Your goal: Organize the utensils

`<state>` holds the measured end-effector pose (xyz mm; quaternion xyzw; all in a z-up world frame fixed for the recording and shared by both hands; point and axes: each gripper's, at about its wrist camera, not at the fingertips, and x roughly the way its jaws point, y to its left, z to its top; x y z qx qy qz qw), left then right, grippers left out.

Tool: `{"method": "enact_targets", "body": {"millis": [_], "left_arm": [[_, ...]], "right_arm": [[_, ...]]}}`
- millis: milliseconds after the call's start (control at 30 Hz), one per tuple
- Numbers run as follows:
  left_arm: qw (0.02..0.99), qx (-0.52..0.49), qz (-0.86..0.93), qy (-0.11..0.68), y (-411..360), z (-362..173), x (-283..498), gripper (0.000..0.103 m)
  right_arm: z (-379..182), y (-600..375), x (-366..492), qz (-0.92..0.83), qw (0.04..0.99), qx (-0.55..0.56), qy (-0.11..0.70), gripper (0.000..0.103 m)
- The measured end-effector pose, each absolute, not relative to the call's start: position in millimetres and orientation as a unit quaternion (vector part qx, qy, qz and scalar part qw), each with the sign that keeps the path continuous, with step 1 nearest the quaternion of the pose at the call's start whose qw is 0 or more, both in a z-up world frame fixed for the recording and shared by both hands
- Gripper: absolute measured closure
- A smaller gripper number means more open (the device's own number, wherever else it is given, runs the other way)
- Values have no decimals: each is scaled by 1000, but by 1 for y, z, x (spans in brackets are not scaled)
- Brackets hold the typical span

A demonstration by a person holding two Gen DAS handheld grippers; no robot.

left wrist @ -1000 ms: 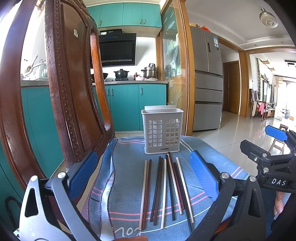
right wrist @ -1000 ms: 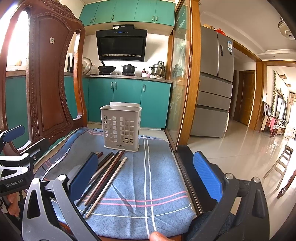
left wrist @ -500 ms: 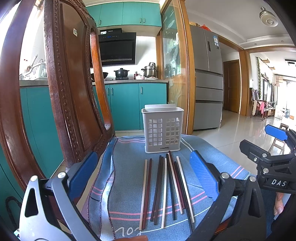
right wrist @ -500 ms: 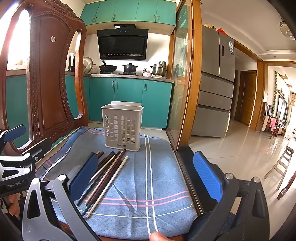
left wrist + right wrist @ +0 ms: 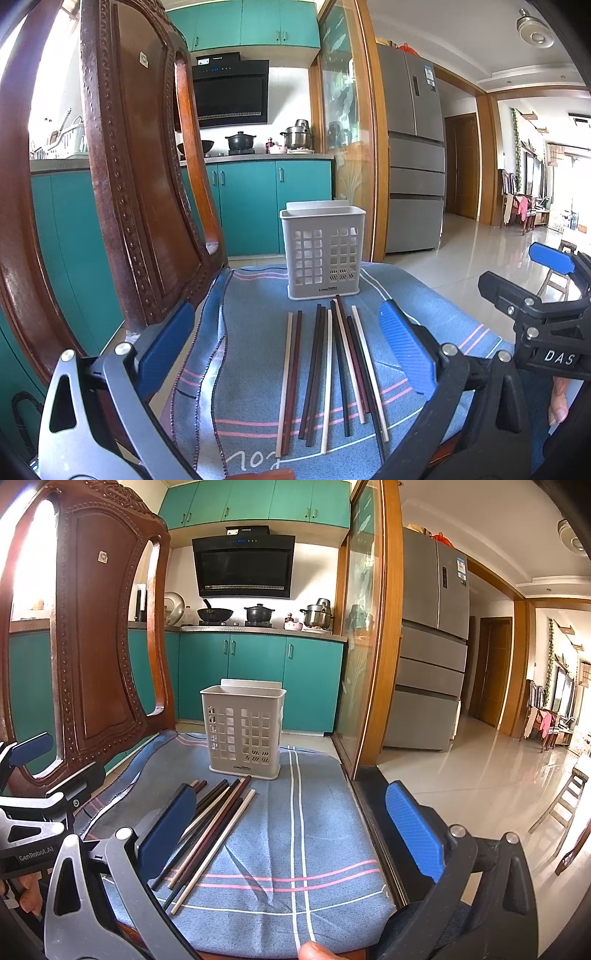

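Several chopsticks (image 5: 328,373), cream, dark brown and maroon, lie side by side on a blue striped cloth (image 5: 251,369), pointing at a white perforated utensil basket (image 5: 322,254) standing upright behind them. They also show in the right wrist view (image 5: 214,827), with the basket (image 5: 243,732) beyond. My left gripper (image 5: 286,350) is open and empty, low over the near ends of the chopsticks. My right gripper (image 5: 291,830) is open and empty over the cloth (image 5: 303,834), right of the chopsticks. Each gripper shows in the other's view, the right (image 5: 543,306) and the left (image 5: 37,775).
The cloth covers a chair seat; the carved wooden chair back (image 5: 122,192) rises close on the left and shows in the right wrist view (image 5: 92,646). The seat's right edge (image 5: 369,812) drops to a tiled floor. Teal kitchen cabinets (image 5: 258,679) and a fridge (image 5: 432,646) stand behind.
Both grippers have eased slightly forward toward the basket. Nothing on the cloth has moved and both jaws stay open.
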<state>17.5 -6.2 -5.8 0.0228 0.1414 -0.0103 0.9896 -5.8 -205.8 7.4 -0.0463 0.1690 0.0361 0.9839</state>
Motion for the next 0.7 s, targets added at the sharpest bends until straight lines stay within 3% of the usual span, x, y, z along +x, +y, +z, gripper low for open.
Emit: {"method": "enact_targets", "body": {"millis": [200,467,533,567,633,700], "left_arm": [[982,49,-6,185,-16,-17,34,4],[969,78,6,235,-25,-32,53,4],[966,61,-10,253,-21,-37,59,4],[964,47,-19,261,-18,-40,62,4],[960,22,-33,277,-11,-43,67,4],[957,3,-44,288,-6,-46,73,4]], "right_arm": [[6,-207,27,18,975,-79,207,3],[-33,-200,133,72,918,-55,386,5],[-47,-189,157,93,901,-45,421,23],[-52,-185,164,96,896,-38,432,27],[-69,-171,187,121,869,-14,479,44],[-83,-157,202,138,848,-10,512,50]]}}
